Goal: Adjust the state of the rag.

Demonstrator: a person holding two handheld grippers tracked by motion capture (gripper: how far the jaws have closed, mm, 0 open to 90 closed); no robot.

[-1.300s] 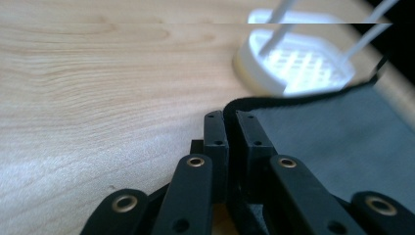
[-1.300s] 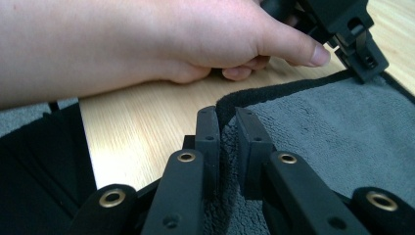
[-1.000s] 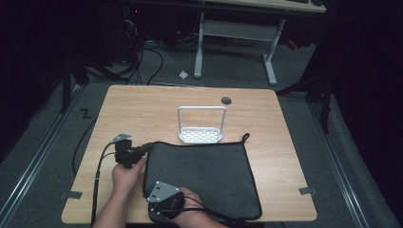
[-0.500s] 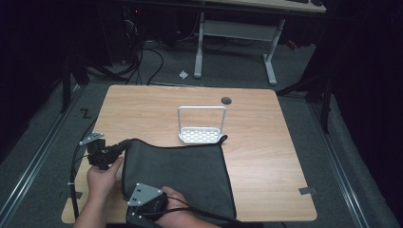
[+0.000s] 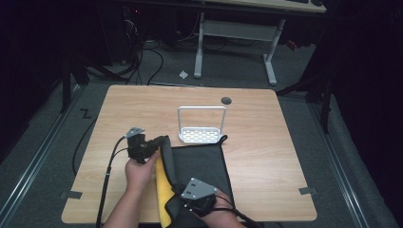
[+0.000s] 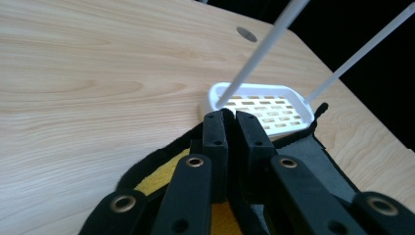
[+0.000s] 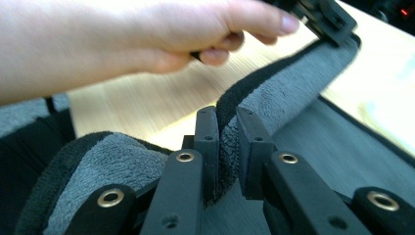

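A dark grey cloth [image 5: 202, 164] with a black hem and a yellow underside [image 5: 163, 190] lies on the near half of the wooden table [image 5: 280, 142]. Its left edge is lifted and turned toward the right. My left gripper [image 5: 161, 141] is shut on the far end of that lifted edge, seen up close as the left gripper [image 6: 230, 120] pinching the hem above the yellow side [image 6: 159, 178]. My right gripper [image 5: 177, 197] is shut on the near end; the right gripper [image 7: 226, 117] clamps the grey pile of the cloth [image 7: 288, 88], with the person's left hand [image 7: 147, 34] beyond.
A white slotted rack [image 5: 202, 134] with a tall wire handle stands just past the cloth's far edge, close to the left gripper's jaws. A round cable hole [image 5: 226, 100] sits behind it. A desk frame [image 5: 233, 33] and cables lie on the floor beyond the table.
The cloth lay flat, was dragged left, and now its left edge is raised and carried to the right, baring the yellow underside. Both grippers moved right with it.
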